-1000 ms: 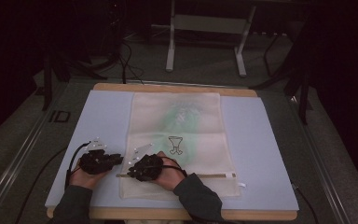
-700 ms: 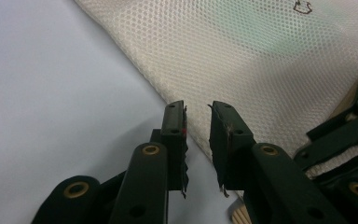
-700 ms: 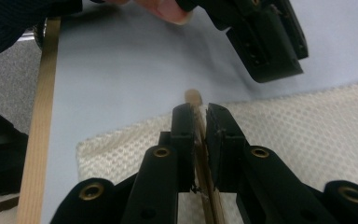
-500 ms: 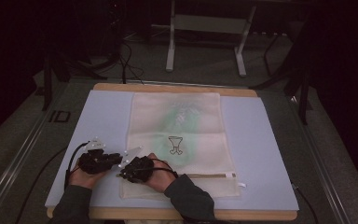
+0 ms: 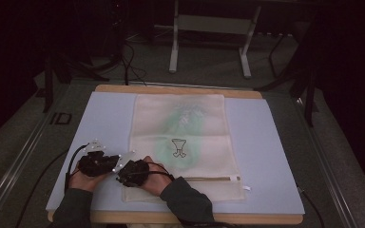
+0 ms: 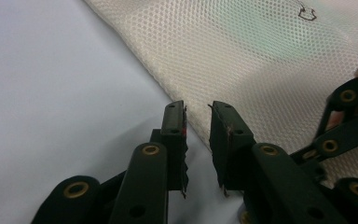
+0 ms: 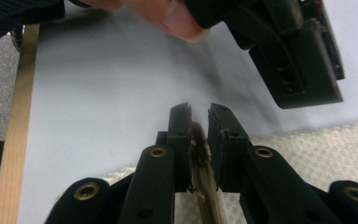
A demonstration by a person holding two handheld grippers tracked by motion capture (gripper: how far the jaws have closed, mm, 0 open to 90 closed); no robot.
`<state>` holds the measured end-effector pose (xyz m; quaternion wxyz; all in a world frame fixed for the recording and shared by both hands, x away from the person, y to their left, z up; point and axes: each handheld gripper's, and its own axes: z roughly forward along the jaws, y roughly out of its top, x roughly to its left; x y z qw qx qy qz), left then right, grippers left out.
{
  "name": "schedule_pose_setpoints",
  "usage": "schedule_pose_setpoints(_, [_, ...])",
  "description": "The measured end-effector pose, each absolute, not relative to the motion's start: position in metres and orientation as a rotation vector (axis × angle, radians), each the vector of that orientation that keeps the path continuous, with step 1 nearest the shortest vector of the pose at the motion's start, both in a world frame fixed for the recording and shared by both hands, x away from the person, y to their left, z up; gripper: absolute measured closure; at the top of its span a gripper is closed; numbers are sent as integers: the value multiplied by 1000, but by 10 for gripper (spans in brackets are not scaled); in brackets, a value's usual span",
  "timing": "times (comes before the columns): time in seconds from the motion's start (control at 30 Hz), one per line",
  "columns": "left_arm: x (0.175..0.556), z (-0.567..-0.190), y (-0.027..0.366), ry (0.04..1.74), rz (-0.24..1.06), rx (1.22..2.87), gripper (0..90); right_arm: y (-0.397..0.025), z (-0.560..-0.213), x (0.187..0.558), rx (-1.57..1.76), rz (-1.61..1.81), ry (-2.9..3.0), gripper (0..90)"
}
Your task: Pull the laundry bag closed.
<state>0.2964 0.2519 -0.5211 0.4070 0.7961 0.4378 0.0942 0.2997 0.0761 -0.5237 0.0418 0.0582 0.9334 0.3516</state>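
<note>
- Table (image 5: 266, 142): pale blue top; wooden edge along the near side
- Mesh bag (image 5: 185, 137): flat mid-table; zip end at the near edge
- Right gripper (image 7: 199, 122): jaws nearly closed around the bag's zip strip (image 7: 204, 186)
- Left gripper (image 6: 198, 122): parted, empty, at the bag's left edge

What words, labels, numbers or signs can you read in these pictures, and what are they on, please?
No readable text anywhere.
The mesh bag carries a small dark printed figure, a picture rather than letters.
A dark mark on the floor beside the table is too blurred to read.
</note>
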Motion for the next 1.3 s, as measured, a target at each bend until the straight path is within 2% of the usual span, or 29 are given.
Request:
schedule_pose_setpoints(0.23, [297,-521,252,1104,236,2008,752,84,-528,300,189,1027,2860,772])
schedule_pose_setpoints(0.53, [296,-521,253,1104,237,2004,752,87,-526,300,195,1036,2859,810])
schedule_pose_setpoints(1.17, [296,-521,251,1084,202,1999,751,58,-514,301,282,1221,2834,810])
schedule_pose_setpoints(1.3, [296,-522,248,1063,177,2016,773,47,-516,299,284,1212,2838,809])
